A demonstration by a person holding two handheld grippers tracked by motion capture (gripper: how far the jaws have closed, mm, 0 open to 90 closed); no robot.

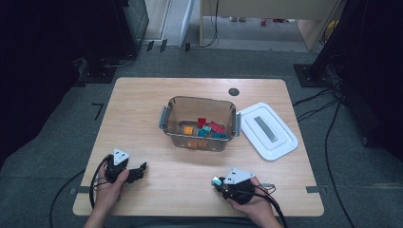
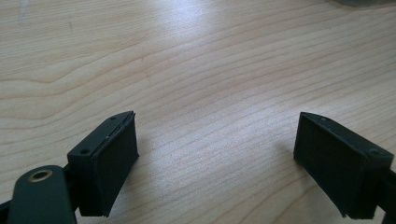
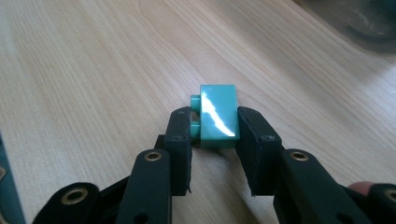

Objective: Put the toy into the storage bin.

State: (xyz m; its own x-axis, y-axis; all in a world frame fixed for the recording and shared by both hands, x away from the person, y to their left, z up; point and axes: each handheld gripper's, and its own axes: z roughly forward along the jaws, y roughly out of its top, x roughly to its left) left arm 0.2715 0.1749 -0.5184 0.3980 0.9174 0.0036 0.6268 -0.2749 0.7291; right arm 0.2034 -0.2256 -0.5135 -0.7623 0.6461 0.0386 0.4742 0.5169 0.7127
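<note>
- Black jaws of the right gripper (image 3: pixel 214 128) rise from the bottom of the right gripper view and are clamped on a small glossy teal plastic building brick (image 3: pixel 217 116); one pad presses each of its sides, and its studs point toward 9 o'clock in that view.
- On the high view that right gripper (image 1: pixel 217 182) sits at about 5 o'clock on the pale wooden table (image 1: pixel 142 104), held in the person's right hand (image 1: pixel 254 206), with the teal brick (image 1: pixel 216 181) at its tip, well apart from the bin.
- Near 7 o'clock, the left gripper (image 1: pixel 141 168) lies low over the table in the left hand (image 1: pixel 111 187).
- Its two black pads (image 2: pixel 114 161) stand wide apart in the left gripper view, with bare wood grain between them.
- At the table's middle stands a clear smoky plastic bin (image 1: pixel 168 116) with grey side latches, holding red, orange and teal bricks (image 1: pixel 206 128).
- Just beside the bin, at 3 o'clock from it, lies a white rectangular lid with a grey handle (image 1: pixel 267 130).
</note>
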